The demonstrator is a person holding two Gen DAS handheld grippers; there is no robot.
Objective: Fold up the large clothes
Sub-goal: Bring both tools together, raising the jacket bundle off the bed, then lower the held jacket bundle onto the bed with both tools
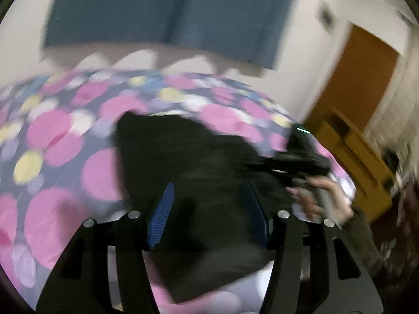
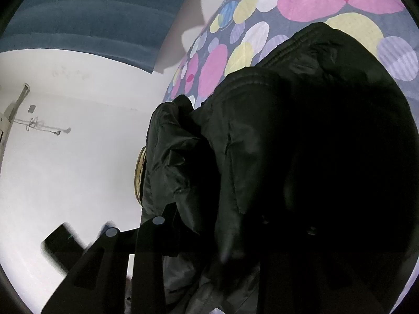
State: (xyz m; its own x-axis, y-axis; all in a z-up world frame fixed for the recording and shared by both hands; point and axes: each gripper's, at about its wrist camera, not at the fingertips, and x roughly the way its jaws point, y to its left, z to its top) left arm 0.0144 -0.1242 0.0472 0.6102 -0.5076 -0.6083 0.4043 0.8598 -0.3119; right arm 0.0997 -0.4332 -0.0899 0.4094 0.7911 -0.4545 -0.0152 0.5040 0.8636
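Observation:
A black padded jacket [image 1: 183, 151] lies on a bed with a sheet of pink, yellow and white dots [image 1: 52, 136]. My left gripper [image 1: 209, 185] hangs over the jacket, open, its blue pads [image 1: 161, 214] wide apart with nothing between them. At the jacket's right edge a hand [image 1: 324, 198] holds my right gripper [image 1: 264, 166], blurred. In the right wrist view the jacket [image 2: 288, 130] is bunched and raised over my right gripper [image 2: 222, 219]. It hides the pads, with fabric pressed against the one finger [image 2: 167, 225] that shows; the gripper is shut on it.
Behind the bed hangs a blue curtain [image 1: 157, 7] on a white wall. A brown door [image 1: 366, 78] and wooden furniture [image 1: 348, 141] stand to the right. A blurred black block [image 2: 62, 246] shows low left in the right wrist view, against the white wall [image 2: 65, 157].

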